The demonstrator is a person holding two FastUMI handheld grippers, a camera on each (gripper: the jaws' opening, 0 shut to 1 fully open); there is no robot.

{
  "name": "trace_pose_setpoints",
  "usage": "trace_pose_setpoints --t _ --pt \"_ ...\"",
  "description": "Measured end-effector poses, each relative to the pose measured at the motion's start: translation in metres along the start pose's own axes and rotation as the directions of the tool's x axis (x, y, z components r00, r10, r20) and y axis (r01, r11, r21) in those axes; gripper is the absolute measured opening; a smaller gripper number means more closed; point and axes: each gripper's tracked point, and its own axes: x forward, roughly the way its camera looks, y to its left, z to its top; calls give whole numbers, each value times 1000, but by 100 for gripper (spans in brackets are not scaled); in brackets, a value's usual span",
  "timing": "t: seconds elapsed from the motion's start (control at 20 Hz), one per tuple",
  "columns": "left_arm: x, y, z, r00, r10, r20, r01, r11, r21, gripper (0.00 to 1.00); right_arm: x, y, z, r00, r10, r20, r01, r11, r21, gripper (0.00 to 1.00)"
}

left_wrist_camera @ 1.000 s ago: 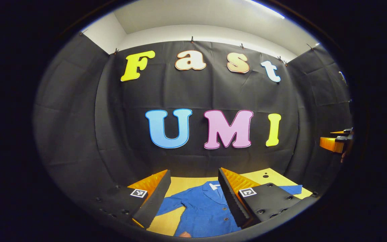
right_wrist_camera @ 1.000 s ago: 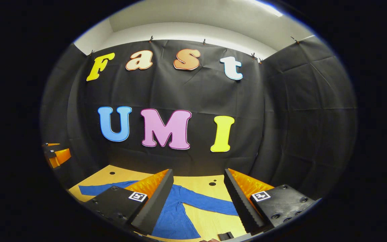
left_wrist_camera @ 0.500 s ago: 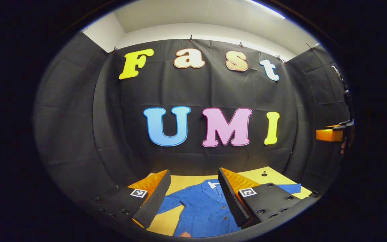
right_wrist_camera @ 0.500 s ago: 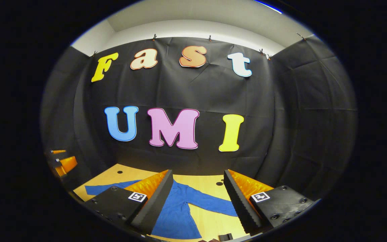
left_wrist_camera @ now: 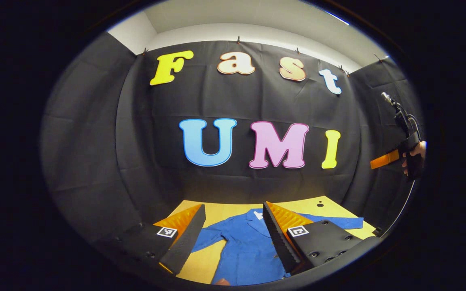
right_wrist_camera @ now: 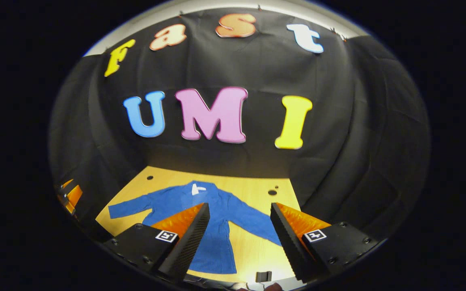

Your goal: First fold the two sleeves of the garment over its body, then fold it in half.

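A blue button-up garment [right_wrist_camera: 212, 218] lies flat on the wooden table [right_wrist_camera: 253, 188], collar and white tag [right_wrist_camera: 196, 189] toward the back wall. Both sleeves are spread outward: one [right_wrist_camera: 130, 208] reaches left, the other [right_wrist_camera: 257, 224] reaches right. My right gripper [right_wrist_camera: 240, 206] hovers open above the garment's right side, holding nothing. In the left gripper view the garment [left_wrist_camera: 245, 246] lies below my open left gripper [left_wrist_camera: 233, 207], which is also empty. The right gripper [left_wrist_camera: 384, 159] appears at the far right there, raised high in a hand [left_wrist_camera: 416, 155].
Black cloth walls close in the table on three sides. A small black block [right_wrist_camera: 263, 276] sits at the table's near edge. Small dark holes [right_wrist_camera: 272, 192] mark the tabletop near the back. The left gripper's orange finger [right_wrist_camera: 71, 196] shows at the far left edge.
The right gripper has risen and tipped downward, so the whole spread garment now shows in its view. The left gripper has shifted only slightly. Both stay open.
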Motion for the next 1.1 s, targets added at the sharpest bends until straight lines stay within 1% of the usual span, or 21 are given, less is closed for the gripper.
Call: trace_pose_setpoints --t 0.05,0.15,0.2,0.3,0.4,0.45,0.55,0.65,0.7,0.8,0.9,1.0,1.05,1.1 --pt "-2 8 -5 1000 18 -6 -18 1000 -3 80 15 -15 -7 998 -14 -56 15 999 29 96" --pt "-4 22 -16 998 56 -30 -56 998 -2 81 43 -50 -28 983 -81 -167 94 993 70 97" --pt "-8 28 -21 996 75 -39 -75 997 1 81 56 -65 -44 969 -101 -227 120 990 71 97" --pt "-8 39 -26 993 109 -54 -108 994 13 82 74 -93 -81 930 -121 -347 169 979 111 98" --pt "-6 48 -31 986 147 -74 -145 989 23 82 100 -118 -113 885 -148 -442 240 957 160 98" --pt "-4 51 -32 983 163 -82 -162 987 23 82 113 -129 -132 856 -152 -494 269 947 175 99" --pt "4 53 -35 976 188 -105 -188 982 13 82 127 -159 -178 782 -190 -593 341 927 154 99" --pt "17 57 -41 965 224 -138 -226 974 -3 81 142 -180 -218 710 -182 -680 367 920 137 99" --pt "24 55 -46 958 236 -165 -240 971 -7 81 153 -192 -233 685 -183 -705 385 913 137 99" --pt "44 44 -47 953 236 -190 -243 970 -11 82 177 -215 -257 647 -180 -741 424 893 153 99" --pt "72 27 -46 951 222 -217 -230 973 -12 82 194 -234 -283 608 -161 -778 452 876 171 99" --pt "100 7 -47 947 207 -245 -215 977 -5 80 208 -242 -307 580 -118 -806 454 869 199 99" --pt "113 -4 -47 946 197 -256 -204 979 0 82 212 -245 -317 568 -98 -817 456 864 213 99" --pt "123 -15 -48 946 183 -268 -188 982 6 82 216 -249 -327 551 -91 -830 464 860 214 99"
